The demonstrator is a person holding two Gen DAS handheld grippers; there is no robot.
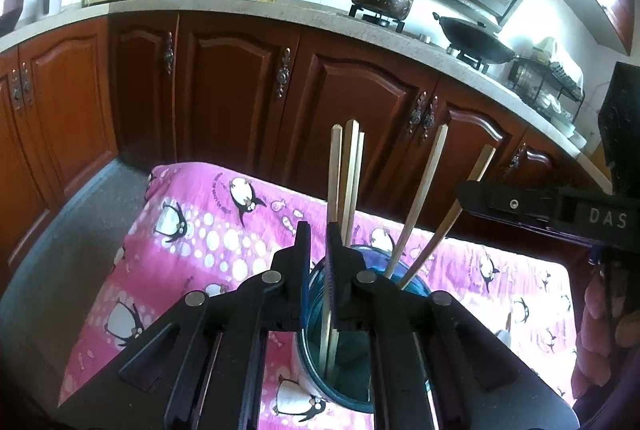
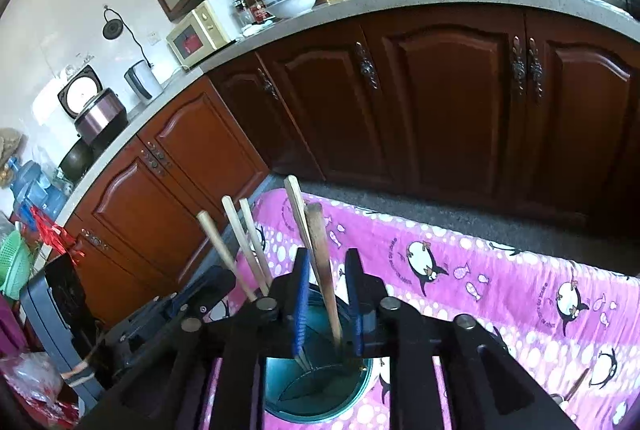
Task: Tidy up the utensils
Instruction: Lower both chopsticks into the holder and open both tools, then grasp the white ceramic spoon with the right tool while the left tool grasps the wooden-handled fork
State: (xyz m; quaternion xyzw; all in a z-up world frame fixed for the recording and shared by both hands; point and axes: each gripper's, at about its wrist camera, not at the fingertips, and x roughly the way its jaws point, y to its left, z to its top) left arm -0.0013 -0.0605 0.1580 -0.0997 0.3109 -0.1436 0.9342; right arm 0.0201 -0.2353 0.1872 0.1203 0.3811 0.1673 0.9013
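The left claw [image 1: 318,230] hangs right over the mouth of the blue cup [image 1: 362,382], its jaws standing a narrow gap apart with a pale chopstick [image 1: 334,182] rising through that gap; from its own camera I cannot tell whether the pads still press on the stick or have just let it go, though the stick's lower end already reaches deep inside the cup. The right claw [image 2: 325,262] sits over the same cup [image 2: 320,390] from the other side, its jaws parted wider, and a darker, browner stick [image 2: 325,270] stands between them without visibly touching either pad — released, by my reading. What the coming move turns on: both sticks run nearly upright, their long axes along the line from each claw's tips down into the cup, so each claw must back away up and off, not sideways, or it will drag a stick over. Neither hand is nearer; both are at the rim. Just beyond the claws, several more pale wooden chopsticks [image 1: 420,202] lean outward from the cup, slim, square at the top, fanned apart. The cup is round and glossy teal-blue and stands on a pink cloth [image 1: 224,238] printed with penguins. Farther out are dark wood cabinets [image 1: 224,102] and a counter [image 1: 280,8].
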